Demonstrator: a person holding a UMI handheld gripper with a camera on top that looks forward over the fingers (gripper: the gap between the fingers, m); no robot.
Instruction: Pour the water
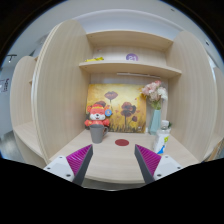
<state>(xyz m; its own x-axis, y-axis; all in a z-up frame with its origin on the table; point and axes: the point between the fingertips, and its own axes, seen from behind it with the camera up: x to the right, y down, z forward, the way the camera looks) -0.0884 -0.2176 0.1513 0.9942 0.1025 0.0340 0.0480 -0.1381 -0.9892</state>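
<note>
We see a pale beige wooden alcove point(60, 80), an orange-yellow backdrop picture patterned with purple flowers point(120, 105), a small round dark-red coaster point(122, 143), and magenta finger pads point(82, 161).

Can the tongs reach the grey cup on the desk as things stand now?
Probably yes. The tongs are open and empty, and the grey cup stands beyond the left finger with only bare desk between.

Your gripper's look

Your gripper point(112, 165) shows you two fingers, each a pale grey-white wedge with a dark inner edge. Each carries a magenta pad point(80, 159) with fine ribbing on its inner face. Both tips sit nearer you than the red coaster point(122, 142), a gap between them.
</note>
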